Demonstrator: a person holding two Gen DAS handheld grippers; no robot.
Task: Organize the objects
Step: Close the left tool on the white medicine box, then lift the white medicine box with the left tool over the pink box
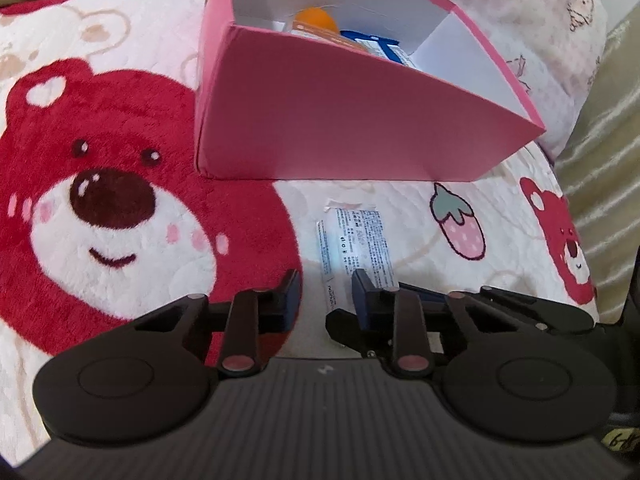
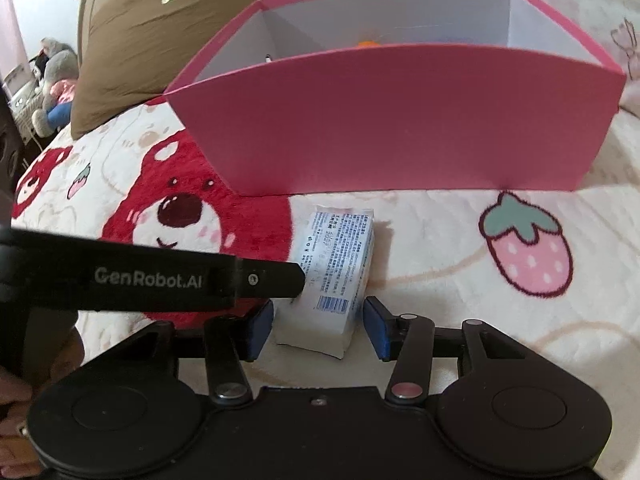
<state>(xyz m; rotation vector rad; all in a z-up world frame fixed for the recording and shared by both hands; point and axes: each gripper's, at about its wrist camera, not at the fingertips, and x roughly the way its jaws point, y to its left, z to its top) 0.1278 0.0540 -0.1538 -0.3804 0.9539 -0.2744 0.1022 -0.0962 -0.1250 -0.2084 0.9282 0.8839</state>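
A white printed packet lies on the bear blanket just in front of the pink box. My left gripper is shut on the packet's near end. In the right wrist view its black finger reaches in from the left and touches the packet's left edge. My right gripper straddles the packet's near end, and its blue pads stand just off both sides. Inside the open box lie an orange-capped item and a blue-and-white carton.
The fluffy blanket carries a big red bear face and a pink strawberry. A brown pillow lies behind the box on the left, with plush toys beyond the bed edge. A hand shows at lower left.
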